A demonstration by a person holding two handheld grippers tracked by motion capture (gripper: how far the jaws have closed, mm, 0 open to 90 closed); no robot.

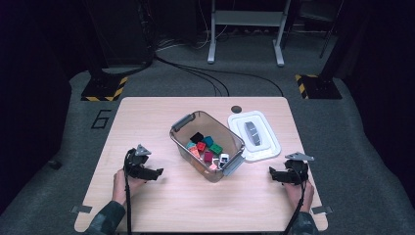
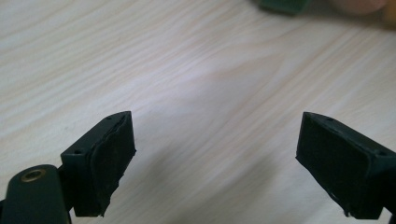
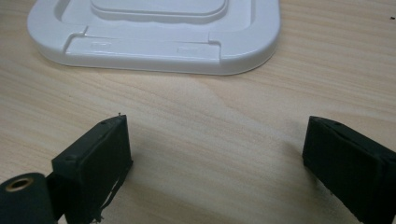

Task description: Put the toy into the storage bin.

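Observation:
A clear grey bin [image 1: 179,142] stands open at the middle of the wooden table, holding several coloured blocks [image 1: 205,148]. Its white lid [image 1: 254,134] lies flat just right of it and rises ahead of my right gripper [image 3: 217,135] as the white lid [image 3: 154,42]. My left gripper [image 1: 159,172] rests low at the front left, pointing right toward the bin. Its jaws stand wide apart over bare wood in the left gripper view [image 2: 215,135]. The right gripper [image 1: 272,172] sits at the front right, pointing left, open with nothing between its jaws.
The table [image 1: 161,210] has bare wood in front of the bin and between the two hands. A small dark disc [image 1: 236,109] is set near the far edge. A dark blurred shape [image 2: 282,5] touches the top edge of the left gripper view.

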